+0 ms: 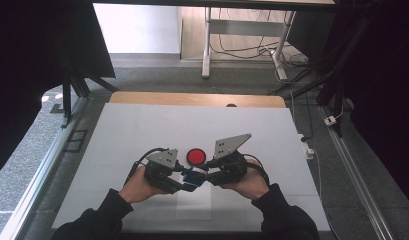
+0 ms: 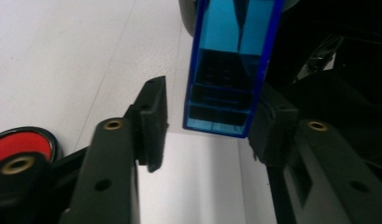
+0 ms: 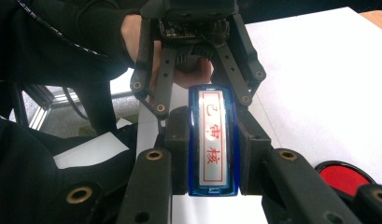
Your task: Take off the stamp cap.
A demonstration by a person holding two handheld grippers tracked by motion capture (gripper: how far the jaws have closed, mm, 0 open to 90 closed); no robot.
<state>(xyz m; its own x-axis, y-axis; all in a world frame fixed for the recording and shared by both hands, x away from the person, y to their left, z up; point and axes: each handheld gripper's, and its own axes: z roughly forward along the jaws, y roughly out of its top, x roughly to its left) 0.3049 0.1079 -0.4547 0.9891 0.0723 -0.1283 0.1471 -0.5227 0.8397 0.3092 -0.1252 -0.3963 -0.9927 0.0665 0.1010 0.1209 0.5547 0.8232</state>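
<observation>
Red Chinese characters 已审核 (stacked in a column, framed by a thin red rectangle) read on the white label face of the blue stamp (image 3: 212, 142), seen in the right gripper view, no other text made out elsewhere

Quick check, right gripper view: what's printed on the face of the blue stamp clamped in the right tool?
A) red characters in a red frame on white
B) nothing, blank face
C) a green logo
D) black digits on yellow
A: in the right gripper view the blue stamp shows a white face with red characters inside a red frame, clamped between the right tool pads.
</observation>
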